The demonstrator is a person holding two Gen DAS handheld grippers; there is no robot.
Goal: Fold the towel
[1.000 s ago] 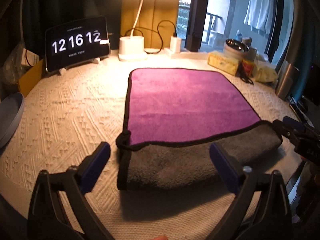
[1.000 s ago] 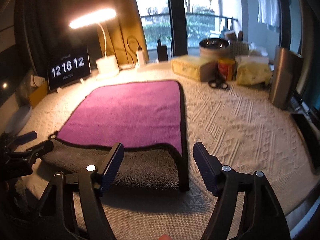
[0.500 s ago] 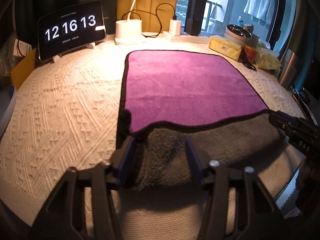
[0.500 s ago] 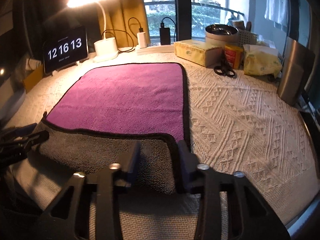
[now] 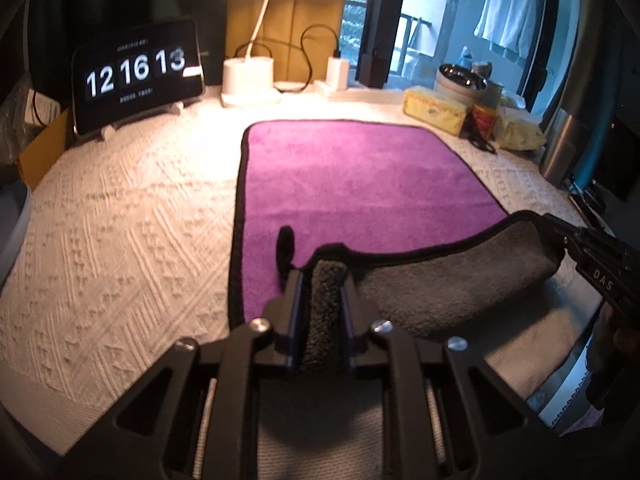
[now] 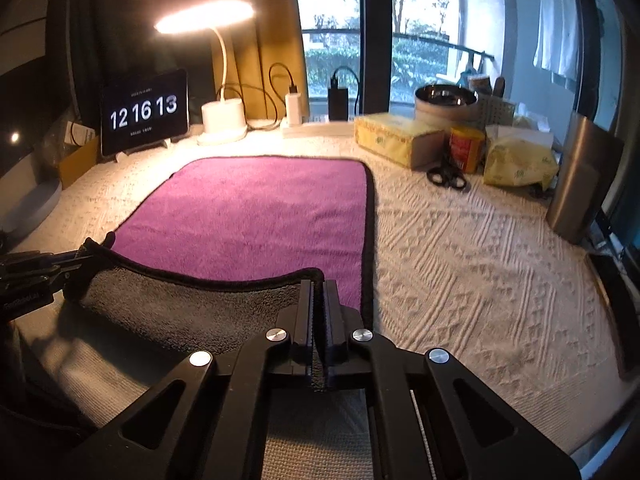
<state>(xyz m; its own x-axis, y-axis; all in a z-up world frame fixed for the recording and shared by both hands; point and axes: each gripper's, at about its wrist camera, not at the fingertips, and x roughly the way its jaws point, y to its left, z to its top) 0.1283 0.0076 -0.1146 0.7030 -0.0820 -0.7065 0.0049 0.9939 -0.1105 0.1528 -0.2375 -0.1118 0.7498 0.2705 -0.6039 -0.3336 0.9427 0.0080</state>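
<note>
A towel, purple on top (image 5: 360, 176) (image 6: 256, 216) and grey underneath with black trim, lies on the cream knitted table cover. Its near edge is turned back, grey side up (image 5: 448, 280) (image 6: 180, 312). My left gripper (image 5: 320, 280) is shut on the near left corner and holds it lifted off the cover. My right gripper (image 6: 318, 286) is shut on the near right corner, also lifted. Each gripper shows at the edge of the other's view, clamped on the towel.
At the back stand a tablet clock (image 6: 146, 112), a lit desk lamp (image 6: 222, 120) and chargers. At the right are a tissue box (image 6: 396, 140), a bowl, a red can, scissors (image 6: 446, 176), a yellow pack and a steel container (image 6: 580, 180). A grey plate (image 5: 12, 232) lies far left.
Both grippers went from open above the folded near edge to shut on its corners, then lifted them and began carrying the edge toward the far side.
</note>
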